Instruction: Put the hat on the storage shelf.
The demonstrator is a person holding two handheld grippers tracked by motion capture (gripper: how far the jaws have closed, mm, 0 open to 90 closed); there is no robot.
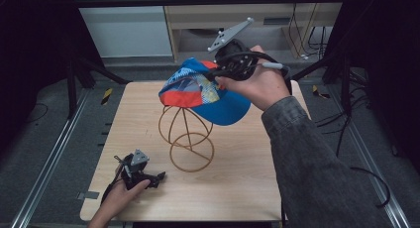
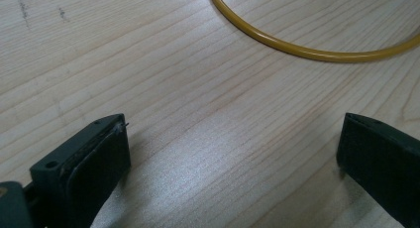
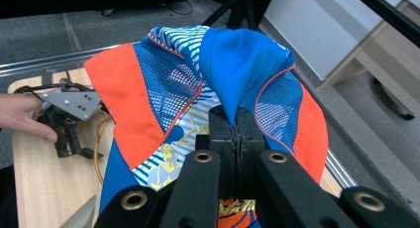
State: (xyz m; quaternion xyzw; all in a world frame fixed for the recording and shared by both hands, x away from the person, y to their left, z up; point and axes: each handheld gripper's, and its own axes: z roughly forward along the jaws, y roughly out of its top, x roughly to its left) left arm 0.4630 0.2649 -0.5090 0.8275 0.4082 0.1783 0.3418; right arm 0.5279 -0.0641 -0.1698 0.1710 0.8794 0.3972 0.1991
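Right claw (image 3: 236, 120) clamped on blue-orange cap (image 3: 198, 84) crown fabric, cap above wire hat stand (image 1: 185, 134). Left claw (image 2: 233, 153) wide, resting near worktop (image 1: 237, 188) front-left corner.

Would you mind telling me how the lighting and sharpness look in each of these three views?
High view: dim and soft, dark at both sides, the table lit evenly. Left gripper view: a pale sheen on the wood between the open jaws, whose near parts blur; the yellow wire ring is fairly sharp. Right gripper view: the cap is bright and crisp, the background soft.
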